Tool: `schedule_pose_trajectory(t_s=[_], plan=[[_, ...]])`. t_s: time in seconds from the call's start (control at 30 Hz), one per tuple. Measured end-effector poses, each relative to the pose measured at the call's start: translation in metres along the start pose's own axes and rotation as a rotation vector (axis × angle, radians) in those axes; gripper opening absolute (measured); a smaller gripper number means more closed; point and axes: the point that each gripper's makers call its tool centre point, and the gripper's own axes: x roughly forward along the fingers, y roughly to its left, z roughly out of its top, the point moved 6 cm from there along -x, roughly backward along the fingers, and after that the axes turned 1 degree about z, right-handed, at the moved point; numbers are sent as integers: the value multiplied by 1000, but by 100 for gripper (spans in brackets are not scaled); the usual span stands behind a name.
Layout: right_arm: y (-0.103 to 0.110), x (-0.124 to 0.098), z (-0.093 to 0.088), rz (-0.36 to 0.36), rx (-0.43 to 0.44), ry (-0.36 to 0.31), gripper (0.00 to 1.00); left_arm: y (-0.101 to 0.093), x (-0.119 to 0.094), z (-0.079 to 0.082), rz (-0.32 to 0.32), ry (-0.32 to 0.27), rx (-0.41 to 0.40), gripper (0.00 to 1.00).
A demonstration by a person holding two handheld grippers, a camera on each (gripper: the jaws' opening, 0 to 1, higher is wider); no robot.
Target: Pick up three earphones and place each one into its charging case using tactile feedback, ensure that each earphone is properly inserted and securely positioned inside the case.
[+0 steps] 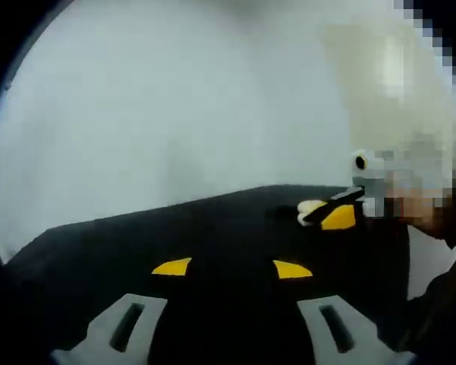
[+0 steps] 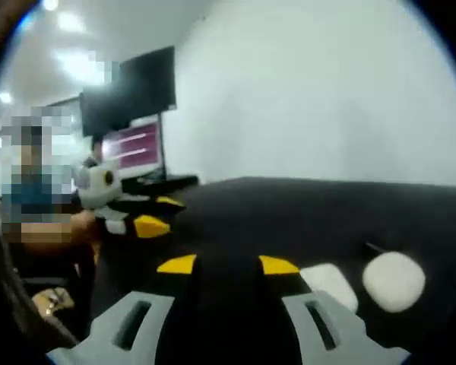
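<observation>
Earphone charging cases appeared as two white shapes in the right gripper view, both blurred. A rounded white case [image 2: 394, 281] lay on the black tabletop [image 2: 304, 220] toward the lower right. Just beside it, partly hidden behind the right-hand jaw, sat a flatter white piece [image 2: 330, 283]; whether it was a second case or an open lid could not be told. No earphone could be made out.

Largest in both views was the pale wall [image 1: 175, 99], soft and featureless. Below it the black tabletop [image 1: 213, 228] spread across the lower half, its far edge a blurred line.

In the right gripper view a dark monitor [image 2: 133, 91] stood at the far left, with a lit screen [image 2: 134, 146] beneath it showing pinkish lines too smeared to read.

The right gripper [image 2: 226, 265] had its grey jaws set wide apart, yellow tips showing, nothing between them, above the table and near the white shapes. The left gripper [image 1: 232, 268] likewise stood wide with nothing held, over bare black surface.

Each gripper appeared in the other's view at the table's edge: the right one [image 1: 330, 213] as a white and yellow blur, the left one [image 2: 133, 217] similarly indistinct, with a person's hand [image 2: 68, 228] behind it.
</observation>
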Motion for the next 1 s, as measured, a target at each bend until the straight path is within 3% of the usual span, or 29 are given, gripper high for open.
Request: schedule_pose_trajectory(t_s=[0.03,0.1,0.17,0.23,0.3,0.4,0.57,1.0], plan=[[1,-2,4,20,12,-37,30,-2,0,3,-8,-46,-22,36],[0,-6,6,37,28,-60,30,-4,-2,6,-27,-73,-34,38],[0,-5,4,25,21,-47,30,-4,-3,6,-14,-77,-24,38],[0,-4,-1,-1,-46,4,30,-2,-5,7,15,-93,5,38],[7,-2,-4,21,-105,35,30,-2,-8,9,8,-111,0,38],[11,-3,-4,46,-97,32,30,-3,-11,13,-29,-143,-43,39],[7,-7,0,31,-60,8,30,3,-11,13,-33,-145,-42,39],[8,-7,-2,25,-77,37,30,2,-9,16,-30,-152,-16,37]])
